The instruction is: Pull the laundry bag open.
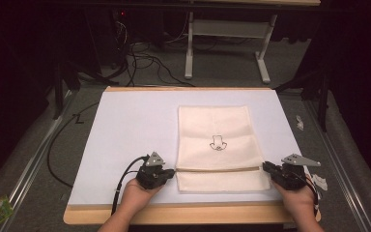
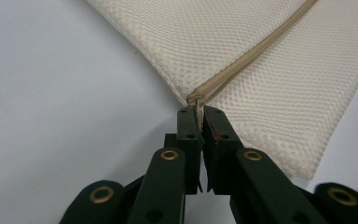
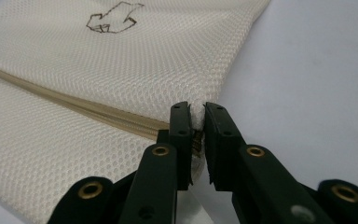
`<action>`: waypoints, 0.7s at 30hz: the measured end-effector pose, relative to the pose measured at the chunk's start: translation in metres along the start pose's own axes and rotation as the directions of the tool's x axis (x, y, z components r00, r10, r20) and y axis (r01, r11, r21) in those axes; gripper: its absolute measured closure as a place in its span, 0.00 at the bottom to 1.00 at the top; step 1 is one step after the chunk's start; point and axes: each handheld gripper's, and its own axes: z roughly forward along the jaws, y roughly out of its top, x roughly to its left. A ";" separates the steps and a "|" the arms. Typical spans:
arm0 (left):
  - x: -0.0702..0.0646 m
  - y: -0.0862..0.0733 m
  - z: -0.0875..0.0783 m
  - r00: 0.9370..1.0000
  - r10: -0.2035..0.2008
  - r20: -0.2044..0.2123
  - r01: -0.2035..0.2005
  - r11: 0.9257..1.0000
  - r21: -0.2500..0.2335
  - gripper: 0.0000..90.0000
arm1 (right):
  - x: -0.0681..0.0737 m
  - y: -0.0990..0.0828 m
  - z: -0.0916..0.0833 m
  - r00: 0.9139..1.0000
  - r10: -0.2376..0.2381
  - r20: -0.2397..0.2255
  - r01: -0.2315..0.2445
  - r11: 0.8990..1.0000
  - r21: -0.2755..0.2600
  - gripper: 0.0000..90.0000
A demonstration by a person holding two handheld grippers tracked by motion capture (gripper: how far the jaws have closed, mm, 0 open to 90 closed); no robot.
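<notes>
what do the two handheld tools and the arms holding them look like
Both are black two-jaw tools. The left tool carries a grey three-cornered plate on top and trails a black cable off the table's near edge. The right tool has the same grey plate, with reddish wiring near the wrist. Close up, the jaws are flat black bars with brass-coloured rivets. The forearms are bare, no sleeves visible.

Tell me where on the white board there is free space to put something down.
Free: the wide patch of the white board left of the mesh bag, the strip behind it, and a narrower strip on its right. Crowded: the near edge, where the left gripper and right gripper pinch the bag's zipper ends.
</notes>
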 end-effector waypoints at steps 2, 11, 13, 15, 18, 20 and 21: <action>0.000 0.000 0.000 1.000 0.003 -0.002 -0.003 1.000 0.003 0.95 | 0.000 -0.002 0.004 1.000 0.001 0.006 -0.001 1.000 0.020 0.92; 0.000 -0.001 0.001 1.000 0.007 -0.003 -0.007 1.000 0.012 0.89 | 0.000 -0.004 0.006 1.000 0.001 0.014 -0.001 0.999 0.034 0.88; 0.000 -0.001 0.001 1.000 0.006 -0.002 -0.006 1.000 0.011 0.88 | -0.001 -0.004 0.006 1.000 0.003 0.012 -0.004 1.000 0.029 0.86; 0.000 -0.001 0.001 1.000 0.004 -0.003 -0.004 1.000 0.010 0.86 | -0.001 -0.004 0.006 1.000 0.005 0.009 -0.005 1.000 0.027 0.84; 0.002 0.000 0.000 1.000 -0.008 -0.008 0.008 1.000 0.000 0.80 | 0.000 -0.003 0.004 1.000 0.005 0.005 -0.005 1.000 0.018 0.78; 0.003 0.000 -0.002 1.000 -0.015 -0.010 0.015 1.000 -0.009 0.78 | 0.001 -0.002 0.004 1.000 0.004 0.002 -0.004 1.000 0.011 0.75; 0.004 0.001 -0.003 1.000 -0.021 -0.015 0.021 1.000 -0.019 0.74 | 0.000 -0.002 0.003 1.000 -0.014 -0.001 0.014 1.000 -0.007 0.73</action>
